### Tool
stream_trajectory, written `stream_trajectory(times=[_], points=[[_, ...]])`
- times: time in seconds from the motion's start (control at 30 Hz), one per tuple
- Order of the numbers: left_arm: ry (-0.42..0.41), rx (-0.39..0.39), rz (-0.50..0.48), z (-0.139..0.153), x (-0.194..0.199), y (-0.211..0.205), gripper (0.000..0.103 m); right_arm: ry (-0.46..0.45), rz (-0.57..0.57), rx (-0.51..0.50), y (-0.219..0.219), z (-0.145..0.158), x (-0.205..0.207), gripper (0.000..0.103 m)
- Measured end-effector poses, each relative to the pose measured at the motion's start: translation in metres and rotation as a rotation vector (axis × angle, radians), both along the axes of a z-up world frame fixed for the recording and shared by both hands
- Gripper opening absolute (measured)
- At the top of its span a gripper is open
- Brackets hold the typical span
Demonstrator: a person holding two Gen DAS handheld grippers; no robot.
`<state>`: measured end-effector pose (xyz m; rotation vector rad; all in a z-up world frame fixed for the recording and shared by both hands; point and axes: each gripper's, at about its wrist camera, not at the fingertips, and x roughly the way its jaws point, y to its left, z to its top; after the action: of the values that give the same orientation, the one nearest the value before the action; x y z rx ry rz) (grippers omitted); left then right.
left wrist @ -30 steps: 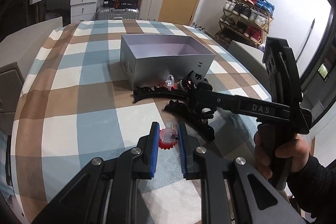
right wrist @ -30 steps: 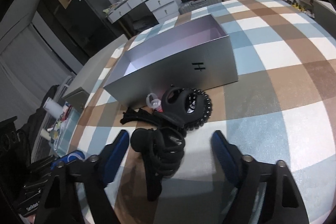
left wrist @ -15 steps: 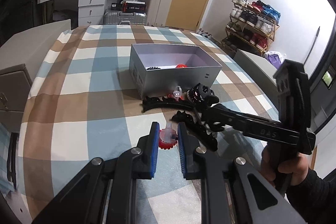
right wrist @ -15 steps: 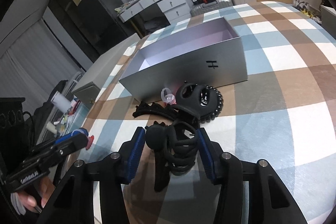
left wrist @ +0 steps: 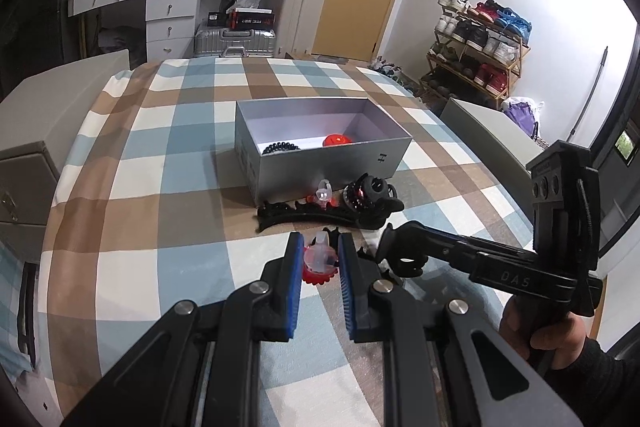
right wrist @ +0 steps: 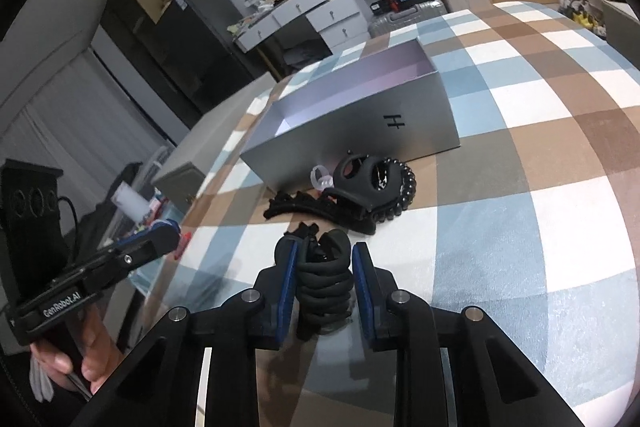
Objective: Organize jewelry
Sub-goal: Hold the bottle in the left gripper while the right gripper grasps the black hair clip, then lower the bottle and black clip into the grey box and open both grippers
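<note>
Since a second ago the right gripper's jaws have gone from wide apart to nearly closed around the black hair tie, and the left wrist view now looks down into the silver box [left wrist: 328, 163] where before you only saw its walls. Taking the box as the landmark and going left to right: in front of it and toward its left end, the left gripper [left wrist: 319, 261] is pinching a small red and clear ring [left wrist: 318, 263], pads pressed tight on it, lifted a bit off the checkered cloth [left wrist: 160, 187]. Right against the box's front wall sit a long black hair clip [left wrist: 308, 217], another clear ring [left wrist: 323, 191] and a black claw clip on a beaded bracelet [left wrist: 370, 195]. Just in front of those, the right gripper [right wrist: 324, 269] is closing on the black hair tie [right wrist: 324, 279], which already sits bunched between the blue pads. Inside the box there's a dark bead bracelet [left wrist: 282, 148] and something red [left wrist: 338, 140]. That tie looks soft, light and squishy to me, so grabbing the fat middle of the bundle seems right. My guess is loose loops could snag the long clip nearby.
</note>
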<state>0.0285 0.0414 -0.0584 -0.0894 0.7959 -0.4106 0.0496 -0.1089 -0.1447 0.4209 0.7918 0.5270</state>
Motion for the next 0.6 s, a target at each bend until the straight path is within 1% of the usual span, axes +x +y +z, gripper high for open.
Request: stream_trajectory(times=[0.13, 0.33, 0.47, 0.6], points=[[-0.011, 0.004, -0.002, 0.007, 0.005, -0.003, 0.012, -0.033, -0.014, 0.022, -0.008, 0.012, -0.004, 0.026], [-0.06, 0.004, -0.015, 0.024, 0.02, -0.014, 0.012, -0.126, -0.016, 0.021, -0.014, 0.043, -0.007, 0.026], [-0.1, 0.004, -0.022, 0.034, 0.034, -0.02, 0.012, -0.184, -0.015, 0.011, -0.016, 0.067, 0.003, 0.026], [-0.108, -0.005, -0.026, 0.04, 0.05, -0.024, 0.012, -0.234, -0.007, -0.014, -0.014, 0.085, 0.018, 0.026]])
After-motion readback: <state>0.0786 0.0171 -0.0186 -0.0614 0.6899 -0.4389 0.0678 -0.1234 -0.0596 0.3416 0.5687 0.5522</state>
